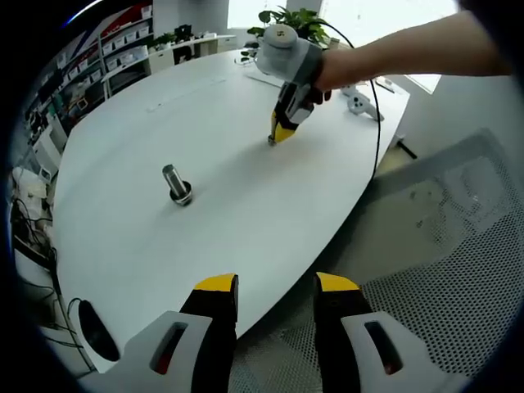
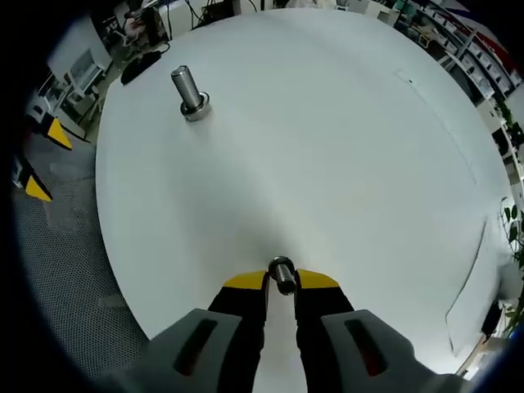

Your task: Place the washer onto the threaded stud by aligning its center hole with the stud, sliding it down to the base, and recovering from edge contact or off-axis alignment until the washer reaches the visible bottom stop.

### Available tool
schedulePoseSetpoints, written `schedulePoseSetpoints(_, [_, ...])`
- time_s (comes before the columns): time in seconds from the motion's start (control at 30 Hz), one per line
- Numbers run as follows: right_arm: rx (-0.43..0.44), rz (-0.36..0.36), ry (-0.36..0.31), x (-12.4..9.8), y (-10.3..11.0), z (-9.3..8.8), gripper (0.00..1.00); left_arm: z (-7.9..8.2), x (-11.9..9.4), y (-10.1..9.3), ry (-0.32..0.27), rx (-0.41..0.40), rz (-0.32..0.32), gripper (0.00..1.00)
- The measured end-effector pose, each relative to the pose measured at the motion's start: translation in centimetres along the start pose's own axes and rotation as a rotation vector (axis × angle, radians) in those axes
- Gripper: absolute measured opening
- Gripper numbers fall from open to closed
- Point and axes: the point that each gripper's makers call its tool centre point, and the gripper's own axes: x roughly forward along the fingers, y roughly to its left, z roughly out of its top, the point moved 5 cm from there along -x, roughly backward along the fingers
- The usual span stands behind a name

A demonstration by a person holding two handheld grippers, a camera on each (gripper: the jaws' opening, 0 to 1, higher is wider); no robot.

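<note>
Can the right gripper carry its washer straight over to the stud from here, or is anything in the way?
Probably yes. The right gripper is shut on the washer, and the white table between it and the upright threaded stud lies bare. The left gripper hangs off the table edge, well aside.

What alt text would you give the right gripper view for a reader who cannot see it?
The right gripper, yellow-tipped jaws closed, pinches a small metal washer at its tips above a white table. The threaded stud stands upright on its base, well apart from the washer, near the table's far edge.
</note>
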Motion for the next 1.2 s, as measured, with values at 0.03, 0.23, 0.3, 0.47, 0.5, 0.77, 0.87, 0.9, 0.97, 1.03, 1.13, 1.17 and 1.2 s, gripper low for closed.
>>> schedulePoseSetpoints(0.03, [0.002,-0.001,-0.003,0.0,-0.1,0.0,0.15,0.0,0.0,0.0,0.000,0.000,0.001,0.35])
schedulePoseSetpoints(0.23, [0.015,-0.012,-0.007,0.1,0.1,-0.3,0.20,0.0,0.0,0.0,0.001,0.001,0.003,0.35])
schedulePoseSetpoints(0.3, [0.022,-0.014,-0.014,-0.3,0.2,-0.5,0.20,0.0,0.0,0.1,0.000,0.001,0.004,0.35])
schedulePoseSetpoints(0.47, [0.029,-0.024,-0.040,-1.3,0.3,-0.7,0.23,0.0,0.0,0.0,0.001,0.002,0.004,0.35])
schedulePoseSetpoints(0.5, [0.035,-0.028,-0.051,-1.6,0.3,-0.7,0.24,0.0,0.0,0.0,0.001,0.003,0.003,0.35])
schedulePoseSetpoints(0.77, [0.183,-0.059,-0.174,-4.5,1.1,-1.6,0.29,0.5,-0.3,0.4,-0.030,-0.013,0.016,0.35])
schedulePoseSetpoints(0.87, [0.201,-0.062,-0.212,-5.8,1.6,-2.1,0.30,0.3,-0.2,0.5,-0.023,-0.019,0.020,0.35])
schedulePoseSetpoints(0.9, [0.204,-0.070,-0.224,-6.1,1.6,-2.3,0.30,0.2,-0.2,0.5,-0.019,-0.016,0.022,0.35])
schedulePoseSetpoints(0.97, [0.266,-0.074,-0.280,-6.9,2.0,-2.5,0.30,0.3,-0.1,0.5,-0.020,-0.012,0.025,0.35])
schedulePoseSetpoints(1.03, [0.321,-0.069,-0.324,-7.5,2.4,-2.8,0.31,0.3,-0.2,0.9,-0.024,-0.022,0.031,0.35])
schedulePoseSetpoints(1.13, [0.343,-0.082,-0.350,-8.2,3.1,-3.6,0.31,0.2,-0.4,1.3,-0.032,-0.044,0.043,0.35])
schedulePoseSetpoints(1.17, [0.351,-0.090,-0.358,-8.5,3.4,-4.0,0.31,0.3,-0.4,1.3,-0.034,-0.047,0.047,0.35])
schedulePoseSetpoints(1.2, [0.364,-0.091,-0.368,-8.6,3.7,-4.1,0.31,0.4,-0.5,1.4,-0.036,-0.046,0.051,0.34])
